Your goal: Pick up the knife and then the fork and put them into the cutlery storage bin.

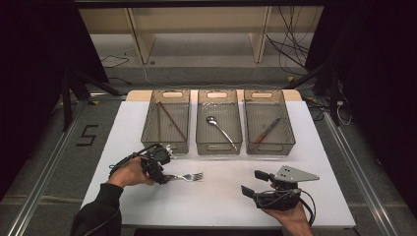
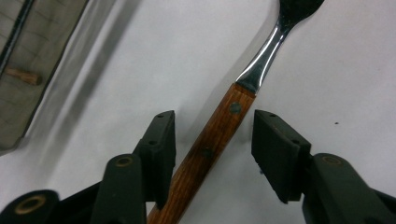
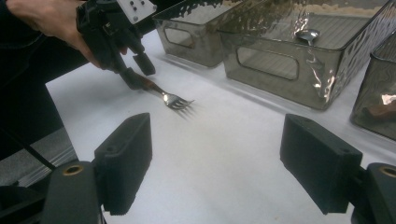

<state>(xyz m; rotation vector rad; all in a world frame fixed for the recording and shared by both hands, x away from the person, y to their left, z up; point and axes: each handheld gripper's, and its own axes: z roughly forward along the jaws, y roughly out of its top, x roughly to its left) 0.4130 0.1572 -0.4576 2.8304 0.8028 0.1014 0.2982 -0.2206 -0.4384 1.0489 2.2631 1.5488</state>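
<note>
A fork [image 1: 189, 176] with a wooden handle lies on the white table [image 1: 216, 196], tines pointing right. My left gripper [image 1: 163, 177] is low over it and open. Its jaws straddle the handle [image 2: 219, 130], which lies nearer the left pad [image 2: 161, 140] than the right one. From the right gripper view, the fork [image 3: 175, 100] lies ahead with the left gripper [image 3: 135, 70] over its handle. My right gripper [image 1: 252, 182] rests at the front right of the table, open [image 3: 217, 154] and holding nothing.
Three clear bins stand in a row at the back. The left bin [image 1: 164, 146] holds chopsticks [image 1: 169, 118], the middle bin [image 1: 219, 147] a spoon [image 1: 219, 127], the right bin [image 1: 270, 146] a red-handled knife [image 1: 267, 130]. Cables lie on the floor beyond.
</note>
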